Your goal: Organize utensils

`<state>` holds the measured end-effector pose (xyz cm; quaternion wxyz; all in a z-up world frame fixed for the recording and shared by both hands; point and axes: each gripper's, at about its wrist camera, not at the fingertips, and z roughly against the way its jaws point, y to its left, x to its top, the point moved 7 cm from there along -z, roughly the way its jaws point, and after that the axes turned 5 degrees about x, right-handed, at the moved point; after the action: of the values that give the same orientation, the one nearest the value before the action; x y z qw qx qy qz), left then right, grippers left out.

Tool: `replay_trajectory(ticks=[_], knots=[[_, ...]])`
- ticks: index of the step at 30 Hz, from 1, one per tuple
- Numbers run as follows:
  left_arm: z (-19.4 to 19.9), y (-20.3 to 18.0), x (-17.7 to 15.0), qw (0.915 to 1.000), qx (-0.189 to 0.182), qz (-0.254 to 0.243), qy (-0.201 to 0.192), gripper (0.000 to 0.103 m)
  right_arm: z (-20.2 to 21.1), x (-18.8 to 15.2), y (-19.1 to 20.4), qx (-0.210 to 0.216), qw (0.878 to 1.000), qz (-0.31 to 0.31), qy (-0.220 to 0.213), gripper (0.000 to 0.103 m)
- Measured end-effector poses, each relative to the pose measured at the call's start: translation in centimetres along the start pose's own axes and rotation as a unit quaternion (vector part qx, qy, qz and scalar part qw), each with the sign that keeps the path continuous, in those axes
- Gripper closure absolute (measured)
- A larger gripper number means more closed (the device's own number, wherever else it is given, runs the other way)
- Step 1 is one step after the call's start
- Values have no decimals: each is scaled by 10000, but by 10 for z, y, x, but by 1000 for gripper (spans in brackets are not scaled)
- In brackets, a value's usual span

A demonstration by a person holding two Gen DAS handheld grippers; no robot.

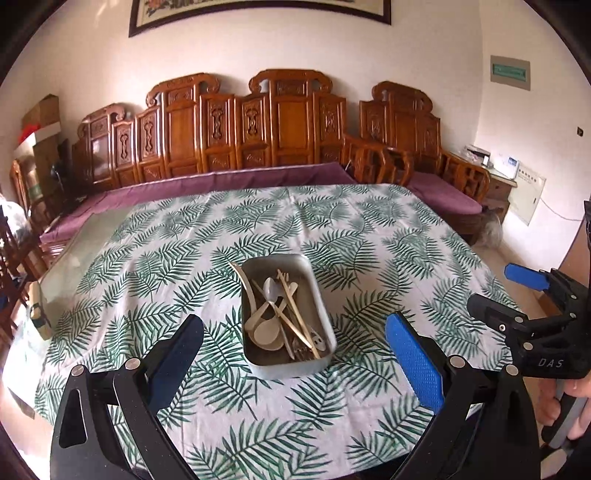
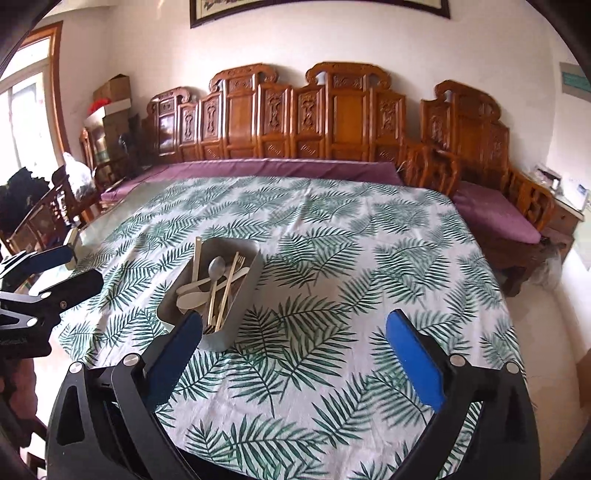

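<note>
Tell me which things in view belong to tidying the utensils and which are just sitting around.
For the job:
metal tray
pale spoons
metal spoon
chopsticks
fork
left gripper, open
right gripper, open

Just lying about:
leaf-print tablecloth
wooden bench
purple cushion
cardboard boxes
framed picture

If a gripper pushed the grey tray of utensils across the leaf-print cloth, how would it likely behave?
The tray looks low and wide, so it would probably slide, not tip. The tablecloth lies loose and creased, so it may bunch and drag. The utensils lie loosely crossed, one handle over the rim, and would likely shift and rattle.
</note>
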<state>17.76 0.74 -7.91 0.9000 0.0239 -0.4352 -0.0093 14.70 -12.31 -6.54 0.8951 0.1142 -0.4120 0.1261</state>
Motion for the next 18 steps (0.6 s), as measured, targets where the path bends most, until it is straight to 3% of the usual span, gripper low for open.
replay_trajectory(ticks=[18], knots=[[115, -3, 30, 9967, 175, 128, -782, 8, 127, 23, 7, -170, 9928, -177, -1176, 3]])
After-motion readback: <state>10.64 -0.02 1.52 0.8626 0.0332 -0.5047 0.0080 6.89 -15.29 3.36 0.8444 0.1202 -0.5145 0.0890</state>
